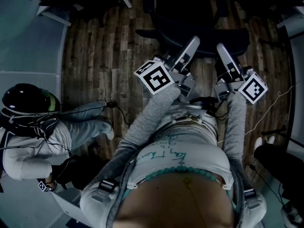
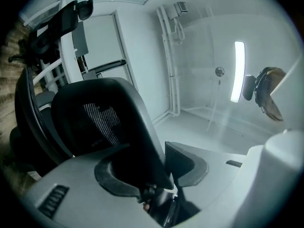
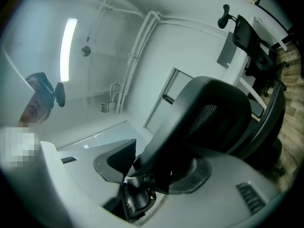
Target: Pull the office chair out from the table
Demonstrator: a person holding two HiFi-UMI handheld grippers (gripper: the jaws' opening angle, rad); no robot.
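Chair (image 1: 186, 12) faces away (left claw (image 1: 194, 42), right claw (image 1: 221, 48) clamping).

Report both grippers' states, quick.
Left gripper: shut on the black mesh-backed office chair, at its backrest edge.
Right gripper: shut on the same backrest.

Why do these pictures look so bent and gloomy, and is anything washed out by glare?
Head view: dim overall, the wood floor boards bow toward the edges, and the office chair is near-black with little detail. Left gripper view: a fisheye circle with black corners, the light strip blown out white, the near jaws soft. Right gripper view: the same bending, a bluish cast.
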